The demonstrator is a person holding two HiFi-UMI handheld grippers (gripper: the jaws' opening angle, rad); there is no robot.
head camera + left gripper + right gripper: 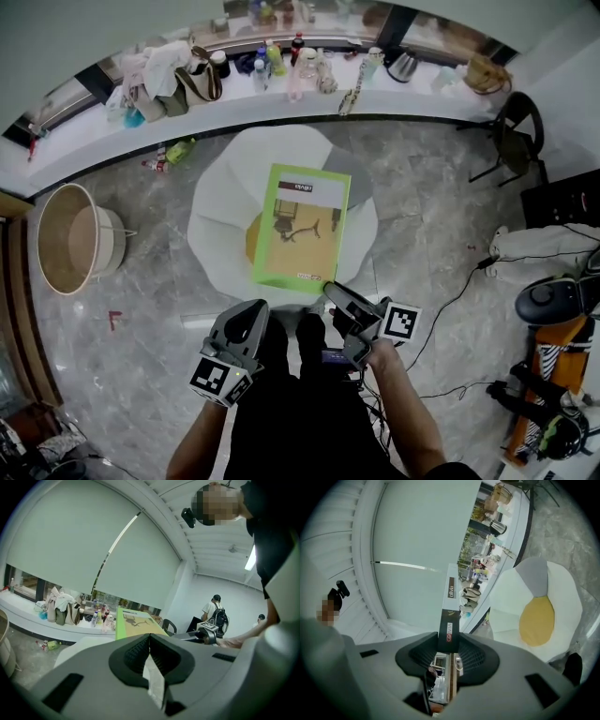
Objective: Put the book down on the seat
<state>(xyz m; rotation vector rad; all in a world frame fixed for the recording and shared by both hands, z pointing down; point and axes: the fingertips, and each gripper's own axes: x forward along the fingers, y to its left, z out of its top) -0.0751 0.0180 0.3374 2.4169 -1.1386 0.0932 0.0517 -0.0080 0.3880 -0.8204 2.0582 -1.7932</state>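
Clamping the book point(302, 228), right hand-held gripper point(330, 289) points forward.

**Marble floor, crowded desk**

The grey marble floor point(141, 366) carries a white seat point(220, 220) at centre frame and a round basket point(70, 239) at left. Along the top, a curved white desk point(89, 145) holds bags point(192, 82), bottles point(272, 61) and a kettle point(403, 66).
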